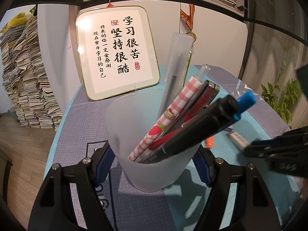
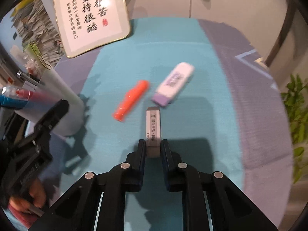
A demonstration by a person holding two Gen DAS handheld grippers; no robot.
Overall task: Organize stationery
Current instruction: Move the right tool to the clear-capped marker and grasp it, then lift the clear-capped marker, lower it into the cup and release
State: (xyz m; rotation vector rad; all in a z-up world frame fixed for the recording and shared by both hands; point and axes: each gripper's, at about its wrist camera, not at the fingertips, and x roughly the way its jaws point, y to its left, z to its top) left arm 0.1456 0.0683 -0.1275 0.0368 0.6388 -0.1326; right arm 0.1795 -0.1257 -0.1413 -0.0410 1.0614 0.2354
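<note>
Jaws of right gripper (image 2: 153, 147) clench one eraser (image 2: 153, 129); left gripper's (image 1: 154, 154) grasp one cup (image 1: 152, 134).

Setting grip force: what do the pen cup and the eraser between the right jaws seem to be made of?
Pen cup: frosted translucent plastic, matte; the pens show dimly through its wall. Eraser: likely soft rubber or vinyl, grey end exposed, wrapped in a printed paper-like sleeve marked ERASER. The right gripper is closed on it.

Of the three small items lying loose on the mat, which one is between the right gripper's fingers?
The grey eraser, with its near end between the right gripper. The orange highlighter and the white-and-purple eraser lie beyond it, untouched.
</note>
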